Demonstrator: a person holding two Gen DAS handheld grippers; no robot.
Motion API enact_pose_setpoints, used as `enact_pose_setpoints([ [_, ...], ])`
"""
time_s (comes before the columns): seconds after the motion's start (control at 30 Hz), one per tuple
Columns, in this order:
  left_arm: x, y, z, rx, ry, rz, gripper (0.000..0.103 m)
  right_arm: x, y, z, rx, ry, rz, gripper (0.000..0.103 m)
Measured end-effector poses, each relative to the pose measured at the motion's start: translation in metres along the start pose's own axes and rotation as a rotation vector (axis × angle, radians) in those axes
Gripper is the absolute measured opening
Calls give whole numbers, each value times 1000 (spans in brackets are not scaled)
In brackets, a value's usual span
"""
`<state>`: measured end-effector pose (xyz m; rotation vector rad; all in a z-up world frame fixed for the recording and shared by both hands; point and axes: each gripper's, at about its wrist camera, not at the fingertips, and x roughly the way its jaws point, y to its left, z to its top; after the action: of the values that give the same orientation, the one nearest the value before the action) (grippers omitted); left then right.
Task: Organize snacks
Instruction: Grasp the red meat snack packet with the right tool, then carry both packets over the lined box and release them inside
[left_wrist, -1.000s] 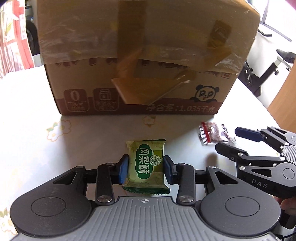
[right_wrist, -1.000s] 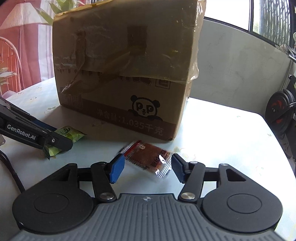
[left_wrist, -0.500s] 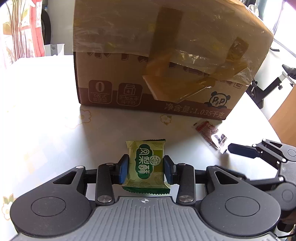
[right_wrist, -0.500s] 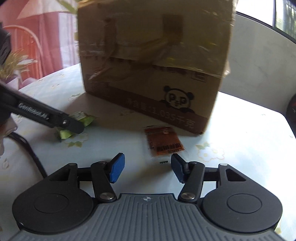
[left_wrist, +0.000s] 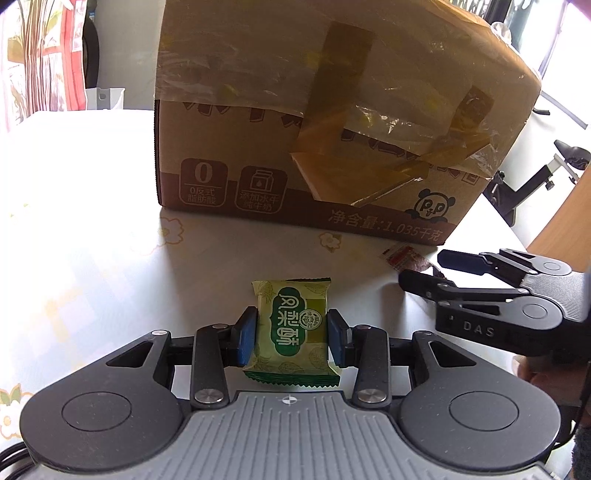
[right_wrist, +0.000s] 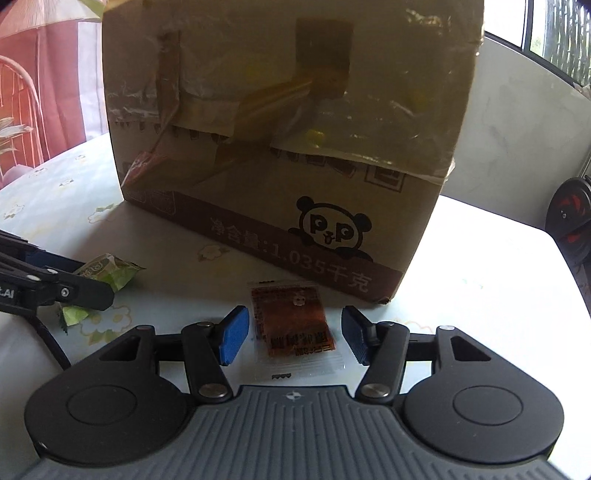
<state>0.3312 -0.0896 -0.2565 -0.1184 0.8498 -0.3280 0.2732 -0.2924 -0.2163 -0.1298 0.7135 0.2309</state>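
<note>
I'm gripping the green packet (left_wrist: 291, 328) in my left tongs (left_wrist: 291, 338); my open right tongs (right_wrist: 291, 338) are straddling the red packet (right_wrist: 293, 325), needing centred squeezing.

Two snack packets: one green packet (left_wrist: 291, 328) between left gripper (left_wrist: 291, 338) pads, one red packet (right_wrist: 293, 325) between spread fingers of right gripper (right_wrist: 291, 338)
One cardboard box (left_wrist: 332, 122) ahead of both grippers
One table (left_wrist: 92, 221) under everything
Two grippers
</note>
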Motion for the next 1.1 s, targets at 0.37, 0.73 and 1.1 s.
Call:
enact_pose_setpoints([
  [0.37,0,-1,2,-3,-3,0,42,-15,-6,-12,26,-26,32,47],
  [0.73,-22,-3,10,26,-58,0,42,-43,11,-26,3,-114,29,42],
  [1.1,-99,-26,57,180,-288,-81,42,-129,-8,10,78,-307,43,42],
])
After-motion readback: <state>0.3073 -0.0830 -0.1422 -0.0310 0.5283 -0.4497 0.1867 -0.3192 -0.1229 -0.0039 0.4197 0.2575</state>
